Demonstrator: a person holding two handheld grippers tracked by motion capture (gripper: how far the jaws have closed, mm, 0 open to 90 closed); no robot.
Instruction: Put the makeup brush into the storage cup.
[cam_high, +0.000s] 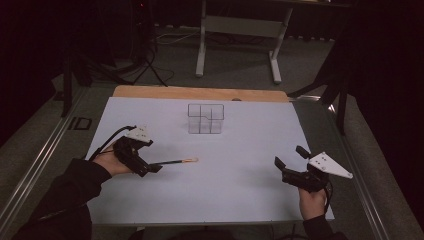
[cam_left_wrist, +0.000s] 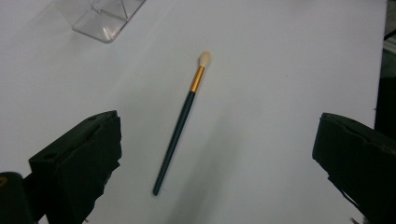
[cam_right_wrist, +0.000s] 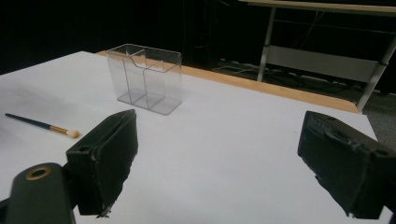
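A slim brush (cam_high: 177, 161) with a dark teal handle, gold ferrule and pale tip lies flat on the white table (cam_high: 240, 195). Its tip points right in the high view. My left gripper (cam_high: 151, 159) stands open at the handle end, and the brush (cam_left_wrist: 180, 126) lies on the table between and beyond the jaws, untouched. A clear compartmented box (cam_high: 205, 118) stands upright at the table's middle back. My right gripper (cam_high: 289, 155) hovers open near the front right, holding nothing. In its view the box (cam_right_wrist: 144, 79) and brush (cam_right_wrist: 42, 123) lie ahead to the left.
A wooden strip (cam_high: 200, 93) runs along the table's far edge. Beyond it, on the floor, are a white desk frame (cam_high: 240, 45) and dark stand legs with cables (cam_high: 145, 65). The box corner (cam_left_wrist: 105, 16) shows at top left of the left gripper view.
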